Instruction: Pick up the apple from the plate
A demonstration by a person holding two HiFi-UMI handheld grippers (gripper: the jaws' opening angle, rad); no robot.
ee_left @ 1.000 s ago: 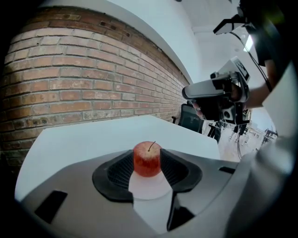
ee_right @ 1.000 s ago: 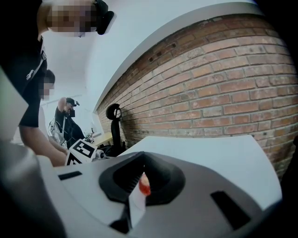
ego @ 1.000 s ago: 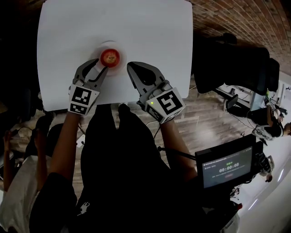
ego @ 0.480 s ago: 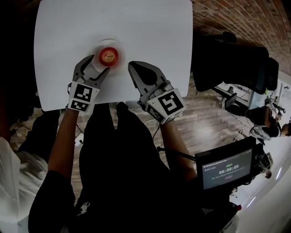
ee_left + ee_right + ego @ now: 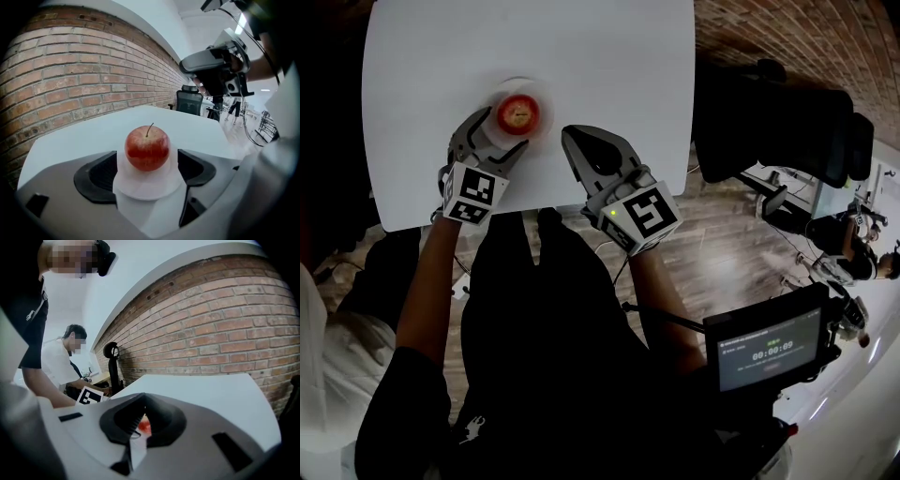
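A red apple (image 5: 518, 112) (image 5: 147, 147) stands upright on a small white plate (image 5: 517, 83) (image 5: 145, 187) on the white table (image 5: 609, 66). My left gripper (image 5: 502, 129) (image 5: 147, 160) is at the plate's near side. Its jaws have just been opening and stand wide to either side of the apple, and the dark pads (image 5: 99, 174) do not touch it. My right gripper (image 5: 573, 140) (image 5: 140, 401) hovers to the right of the plate, shut and holding nothing. A sliver of the apple (image 5: 144, 425) shows through its narrow slit.
The table's near edge runs just below both grippers. A black office chair (image 5: 778, 122) stands at the right, and a screen with a timer (image 5: 769, 345) is at the lower right. A person in white (image 5: 58, 364) sits behind. A brick wall (image 5: 84, 79) lies beyond the table.
The left gripper has slid forward to the plate and its jaws have spread wide around the apple. The right gripper has kept still. The person at the left edge has shifted.
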